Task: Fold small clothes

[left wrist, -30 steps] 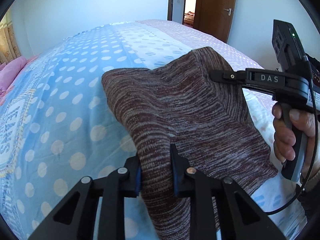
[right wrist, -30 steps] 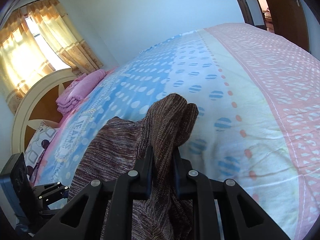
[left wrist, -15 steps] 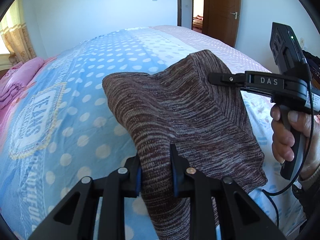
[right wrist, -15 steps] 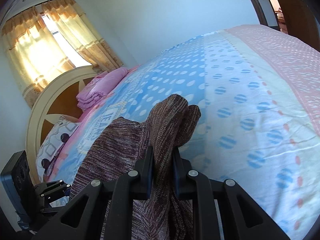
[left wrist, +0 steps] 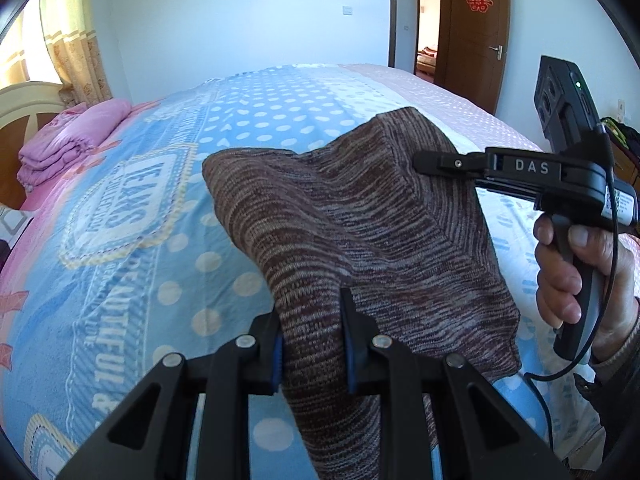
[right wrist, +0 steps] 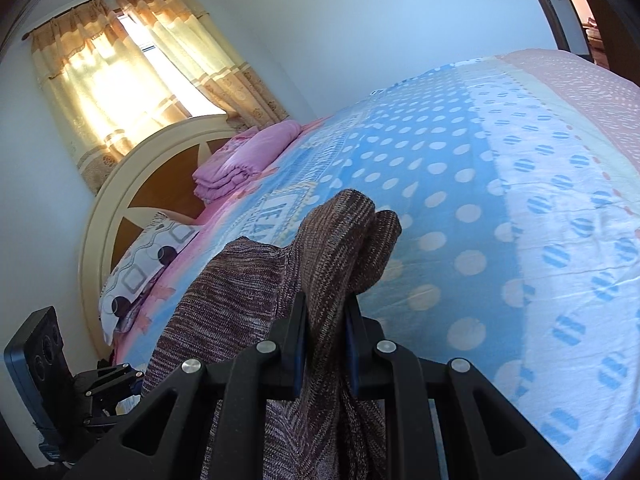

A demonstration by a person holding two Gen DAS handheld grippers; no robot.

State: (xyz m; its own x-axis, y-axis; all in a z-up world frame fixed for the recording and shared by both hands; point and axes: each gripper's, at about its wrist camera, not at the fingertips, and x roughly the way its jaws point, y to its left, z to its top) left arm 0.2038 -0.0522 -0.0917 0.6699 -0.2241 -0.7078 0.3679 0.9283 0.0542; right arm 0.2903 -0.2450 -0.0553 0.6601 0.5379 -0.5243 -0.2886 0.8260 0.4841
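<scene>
You are holding the brown knitted garment up over the bed, one edge in each gripper, most likely so that it hangs free and can be laid flat on the polka-dot bedspread for folding. Your left gripper is gripping with its jaws clamped on a bunched fold of the knit, the cloth spilling down past the fingers toward you. Your right gripper is doing the same, its jaws pressed together on a thicker roll of the fabric that is poking out beyond the tips. Relative to the bed, the garment is hanging above the blue dotted part of the spread, on the side away from the folded pink blanket and the headboard. Both grippers are tilting downward toward the mattress, the left one more steeply. In the left view your right hand is wrapping the handle with the gripper held about level, its fingers reaching into the far top corner of the cloth.
</scene>
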